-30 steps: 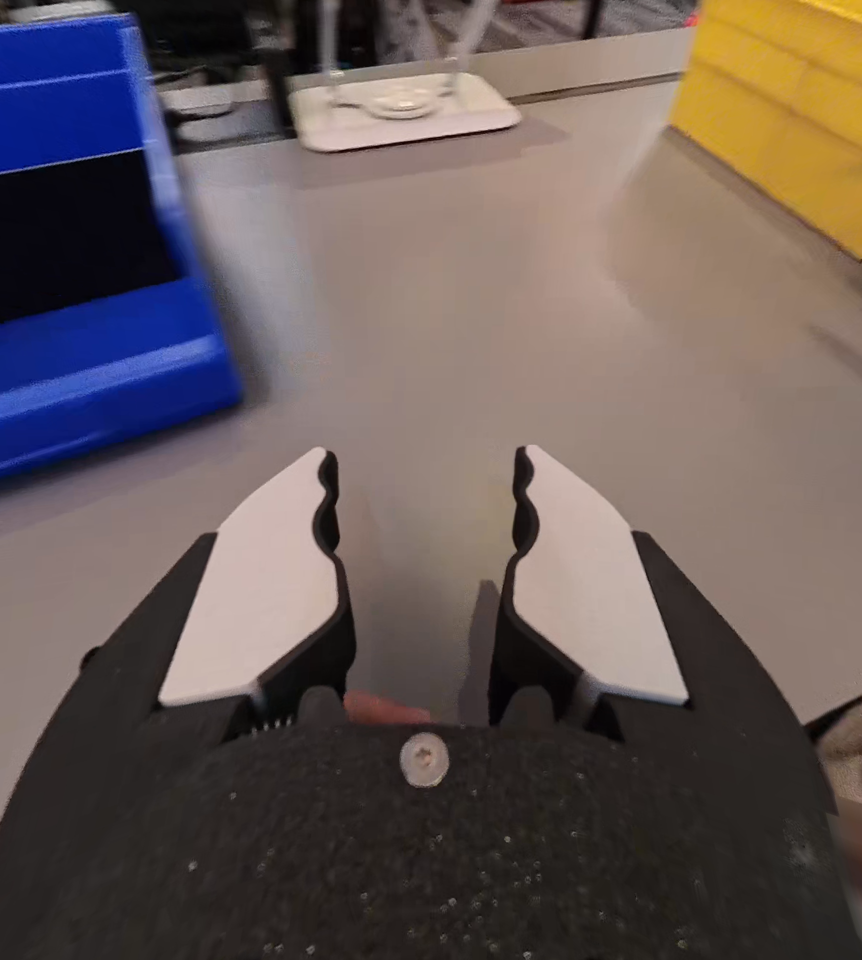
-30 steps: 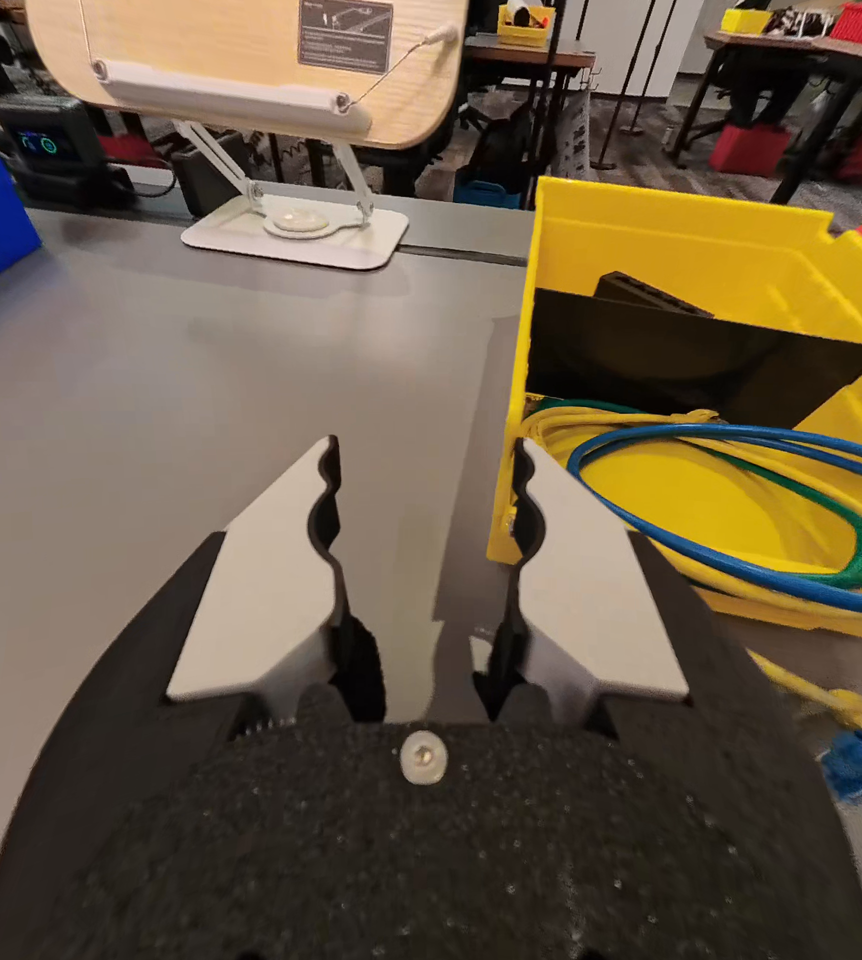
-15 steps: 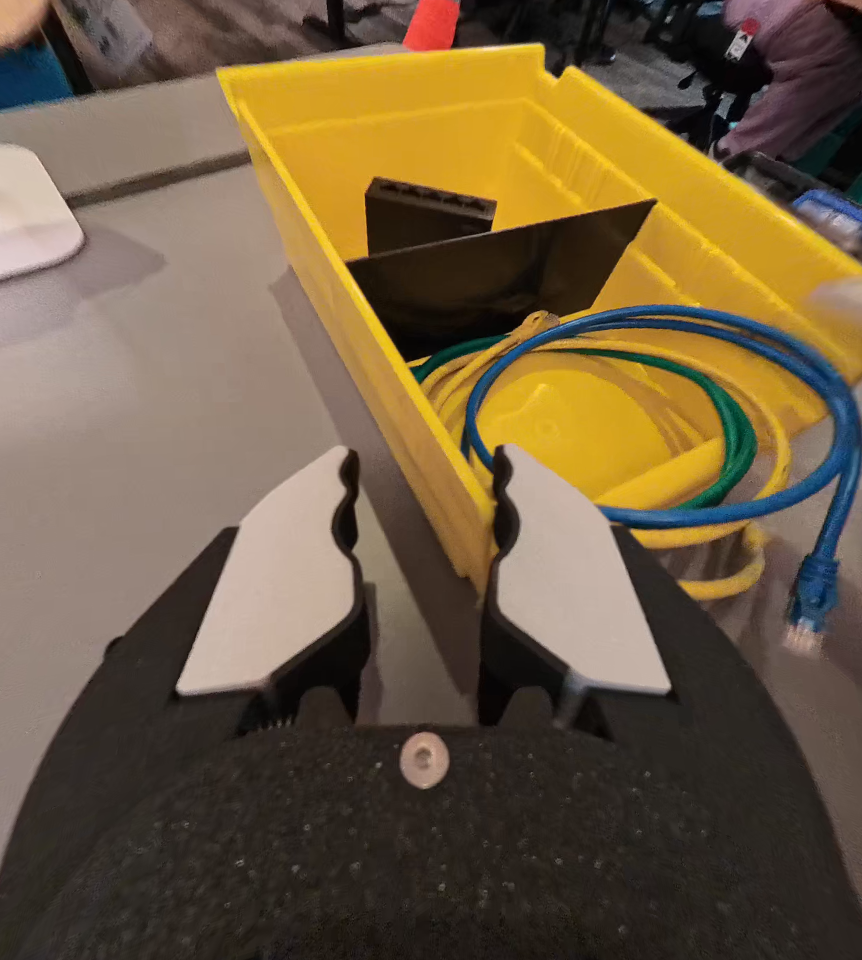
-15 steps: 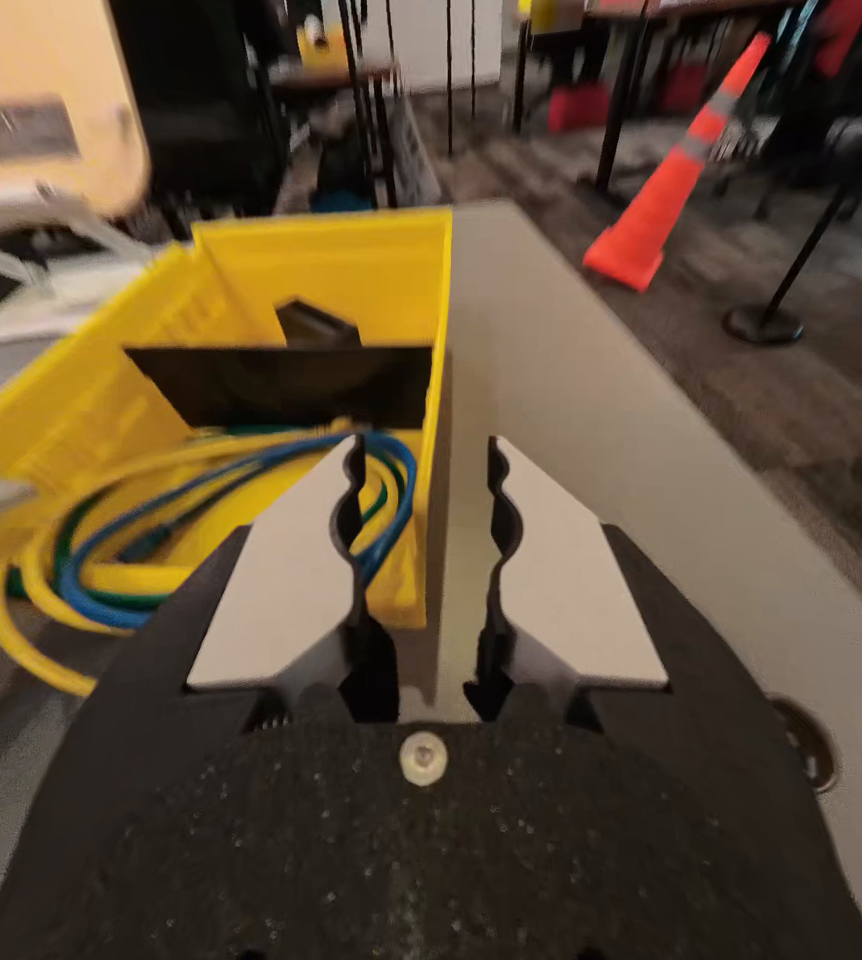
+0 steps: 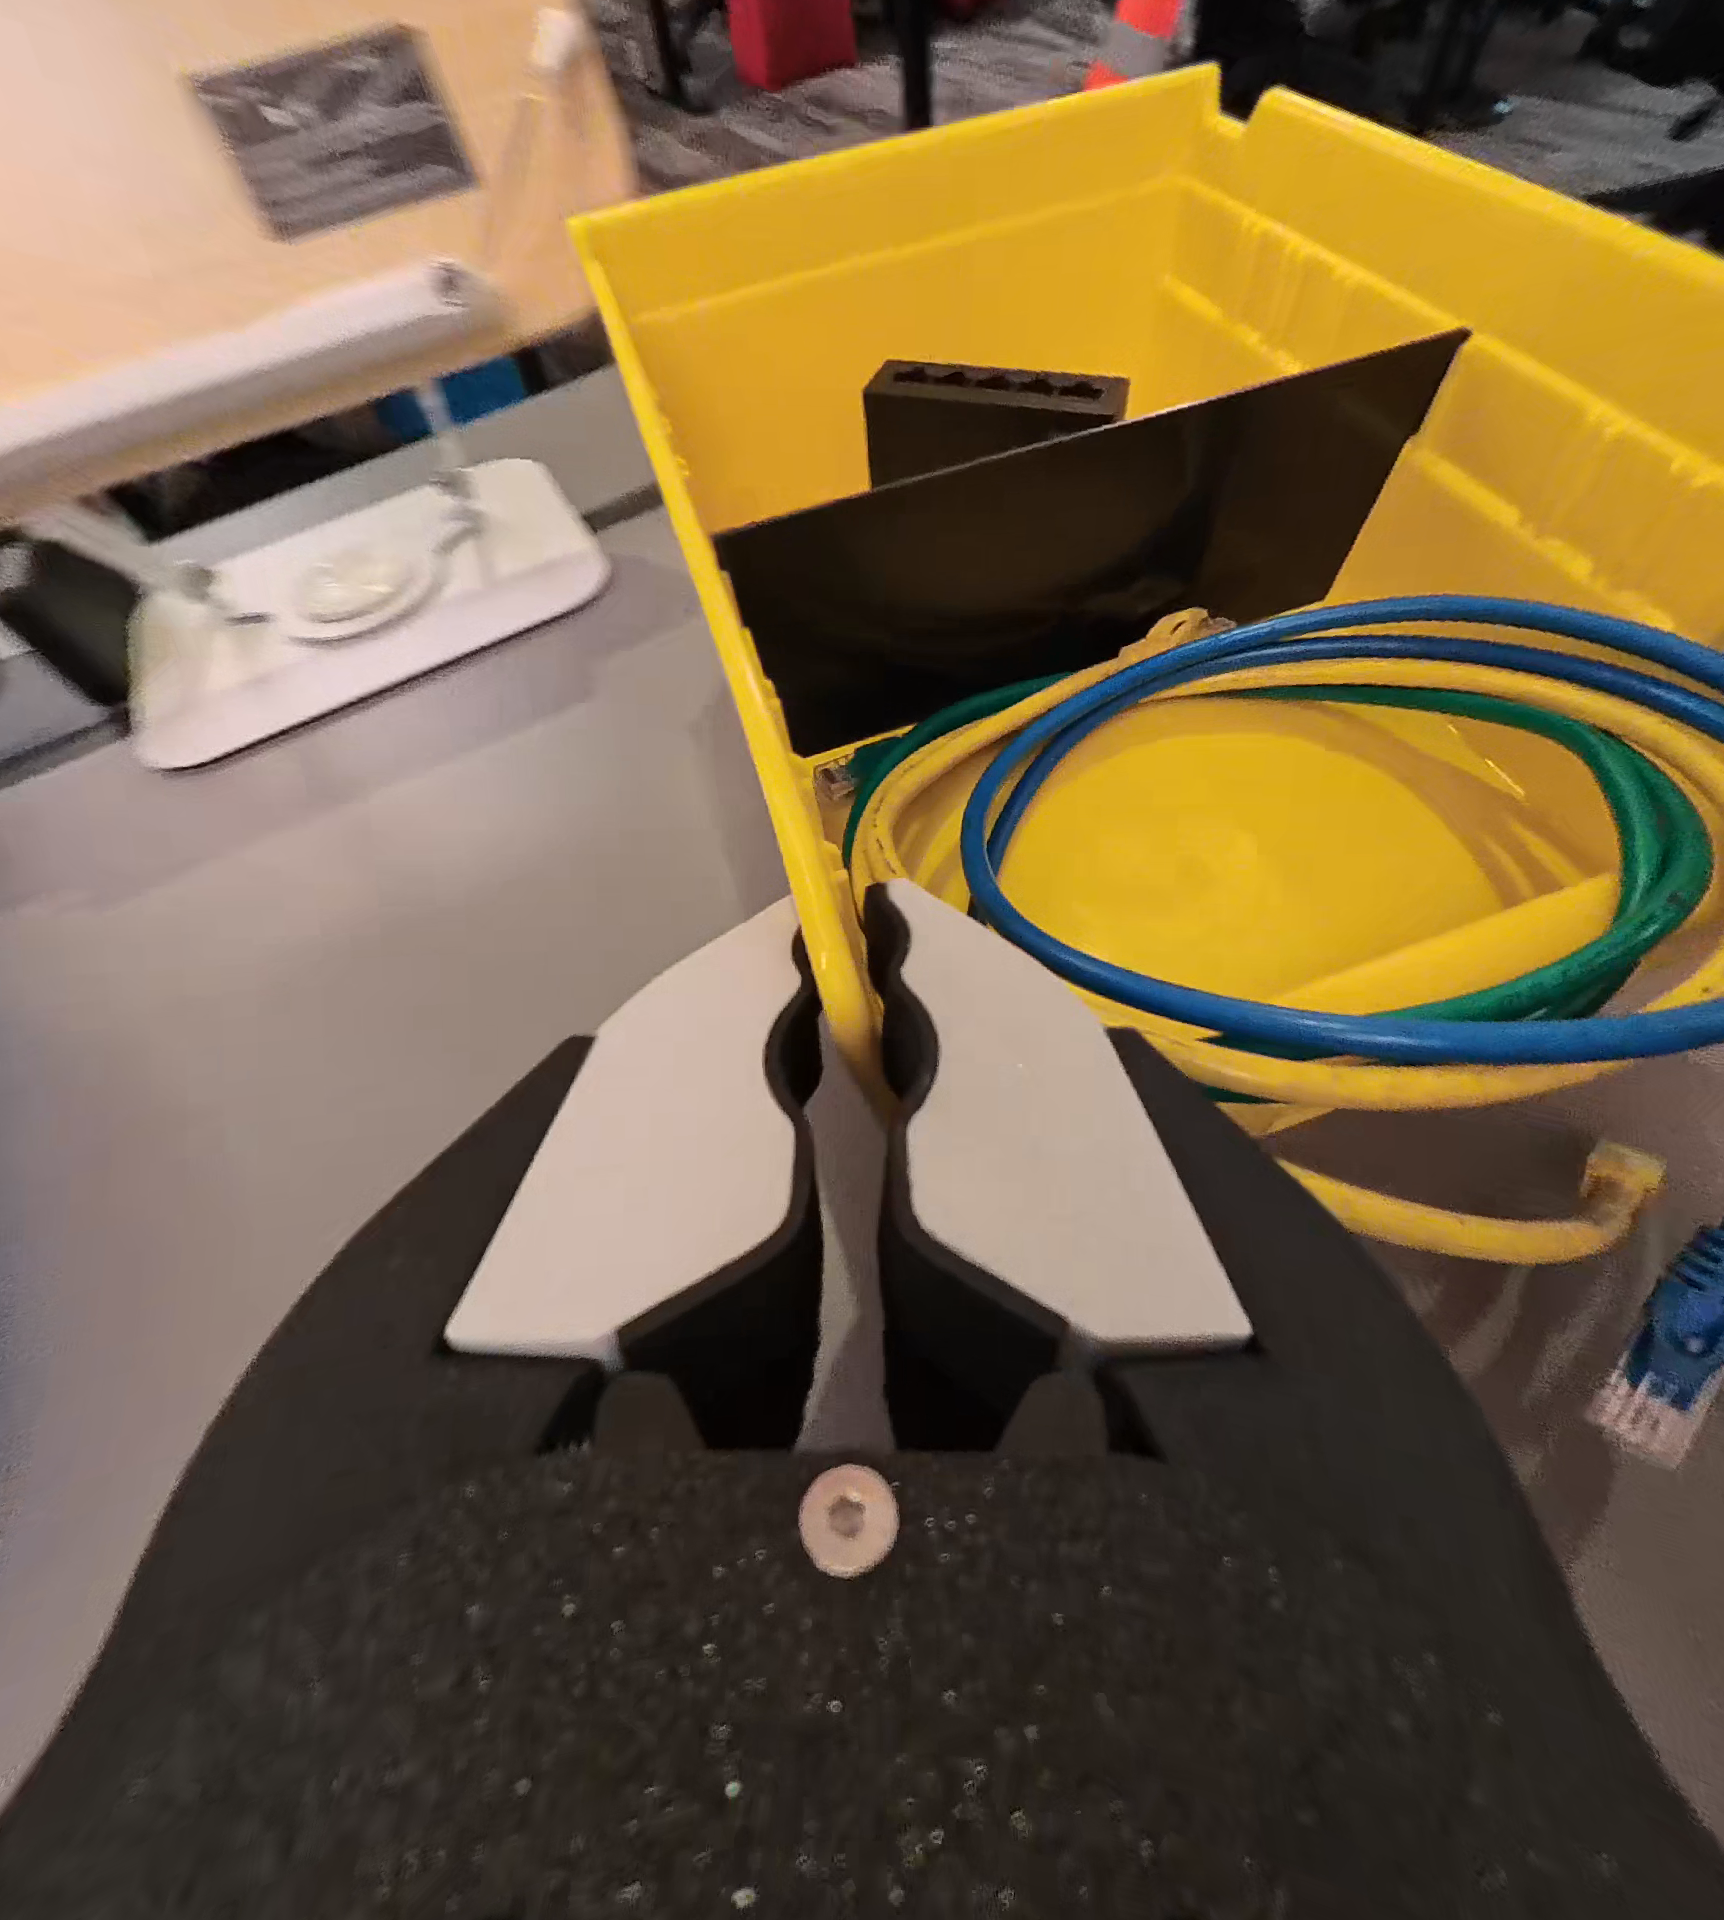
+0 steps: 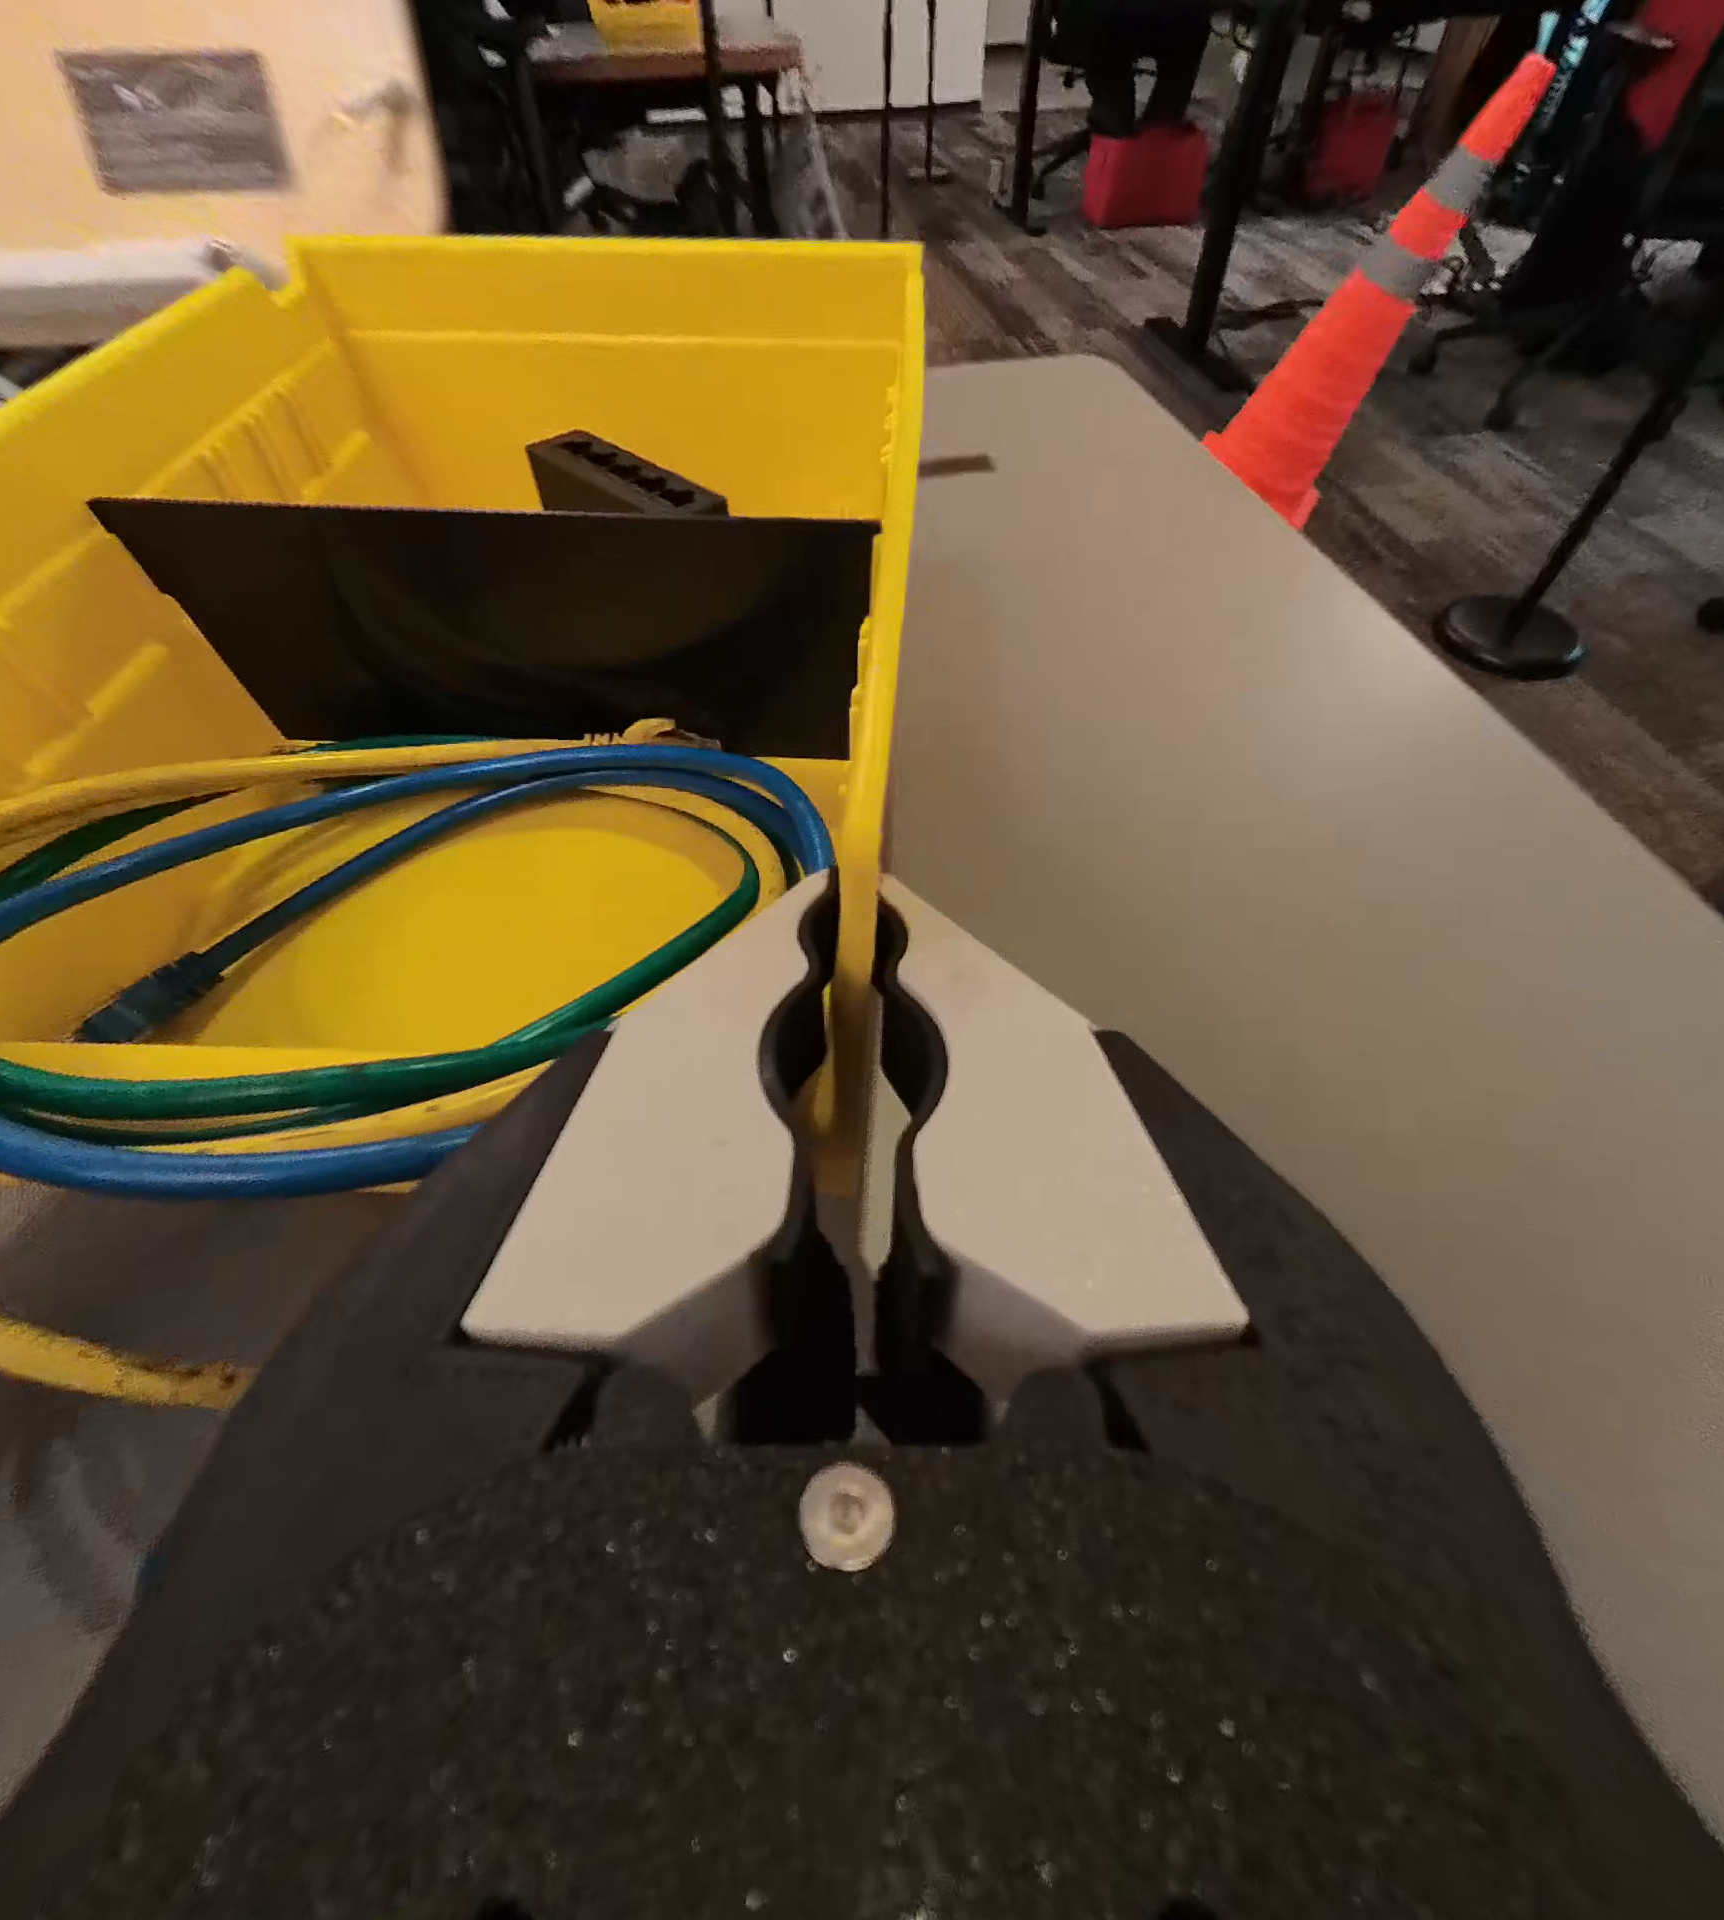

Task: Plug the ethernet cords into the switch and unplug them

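Observation:
A yellow bin (image 5: 941, 239) stands on the grey table. A black switch (image 5: 993, 410) stands upright in its back compartment, behind a black divider (image 5: 1045, 561). Blue (image 5: 1253, 1023), green (image 5: 1658, 831) and yellow (image 5: 1034, 894) ethernet cords lie coiled in the front compartment. A blue plug (image 5: 1689, 1340) and a yellow plug (image 5: 1616, 1184) hang out onto the table. My left gripper (image 5: 832, 914) is shut on the bin's front left wall. My right gripper (image 6: 858, 904) is shut on the bin's (image 6: 609, 301) front right wall; the switch (image 6: 629, 483) and cords (image 6: 338, 1081) show there too.
A white stand base (image 5: 359, 592) holding a wooden board sits at the back left of the table. The table's right edge (image 6: 1460, 665) runs close to the bin. An orange cone (image 6: 1357, 343) and a black pole base (image 6: 1512, 634) stand on the floor beyond. The left gripper's tips are roughly 20 centimeters from the right gripper's.
Both grippers have swung to the yellow bin and closed, the left on its front left wall and the right on its front right wall. They were open before.

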Available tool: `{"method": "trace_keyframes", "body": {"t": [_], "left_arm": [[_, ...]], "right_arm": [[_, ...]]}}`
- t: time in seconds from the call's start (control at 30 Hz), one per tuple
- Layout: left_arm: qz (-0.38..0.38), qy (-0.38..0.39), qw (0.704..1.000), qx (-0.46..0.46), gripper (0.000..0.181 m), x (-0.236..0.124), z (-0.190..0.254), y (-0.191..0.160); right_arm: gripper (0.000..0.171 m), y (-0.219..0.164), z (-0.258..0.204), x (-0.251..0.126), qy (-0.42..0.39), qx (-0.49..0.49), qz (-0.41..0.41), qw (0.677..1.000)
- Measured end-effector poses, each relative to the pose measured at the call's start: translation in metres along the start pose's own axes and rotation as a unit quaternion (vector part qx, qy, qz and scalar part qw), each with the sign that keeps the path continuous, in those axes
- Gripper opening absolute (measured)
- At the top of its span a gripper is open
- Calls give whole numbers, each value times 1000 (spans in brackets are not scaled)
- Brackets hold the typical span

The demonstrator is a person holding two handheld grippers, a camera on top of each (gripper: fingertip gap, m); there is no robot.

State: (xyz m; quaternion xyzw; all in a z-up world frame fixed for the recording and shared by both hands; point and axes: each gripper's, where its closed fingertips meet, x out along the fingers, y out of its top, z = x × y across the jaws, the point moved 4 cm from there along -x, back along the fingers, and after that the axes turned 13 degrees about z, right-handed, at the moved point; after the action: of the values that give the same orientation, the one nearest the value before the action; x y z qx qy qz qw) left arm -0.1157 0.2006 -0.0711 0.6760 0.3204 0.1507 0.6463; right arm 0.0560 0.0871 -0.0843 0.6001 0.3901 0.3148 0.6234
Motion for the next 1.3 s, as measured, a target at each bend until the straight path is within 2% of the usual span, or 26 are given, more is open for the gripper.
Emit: {"method": "trace_keyframes", "body": {"t": [0.13, 0.27, 0.43, 0.67, 0.7, 0.73, 0.8, 0.9, 1.0, 1.07, 1.17, 1.3], "left_arm": [[10, 71, 997, -4, 5, -42, -67, -2], [0, 126, 992, -29, 4, -78, -127, -22], [-11, 160, 986, -55, 4, -94, -170, -52], [-35, 130, 987, -87, 9, -89, -174, -76], [-47, 112, 988, -94, 19, -91, -171, -72], [-45, 96, 989, -101, 36, -97, -169, -62], [5, 77, 990, -120, 38, -126, -175, -35], [63, 108, 983, -138, 44, -184, -225, -18], [41, 238, 965, -101, 42, -237, -317, -54], [3, 292, 952, -91, 49, -257, -368, -88], [6, 322, 941, -101, 53, -261, -408, -111], [-13, 244, 958, -151, 61, -222, -408, -123]], "right_arm": [[2, 7, -77, 4, 48, 6, 18, 999], [3, 2, -150, 11, 109, -12, 6, 994], [4, -15, -203, 21, 152, -34, -9, 988], [4, -37, -208, 29, 152, -29, -40, 987], [4, -37, -206, 29, 159, -18, -44, 986], [6, -33, -205, 28, 173, -1, -37, 984], [22, -18, -199, 20, 207, 23, -17, 978], [36, 1, -180, 2, 251, 25, -11, 968], [34, 8, -163, -22, 295, 12, -1, 956], [34, 5, -158, -35, 307, 3, -6, 952], [34, 2, -172, -54, 338, 20, -11, 941], [36, 4, -217, -71, 395, 22, -14, 918]]}}
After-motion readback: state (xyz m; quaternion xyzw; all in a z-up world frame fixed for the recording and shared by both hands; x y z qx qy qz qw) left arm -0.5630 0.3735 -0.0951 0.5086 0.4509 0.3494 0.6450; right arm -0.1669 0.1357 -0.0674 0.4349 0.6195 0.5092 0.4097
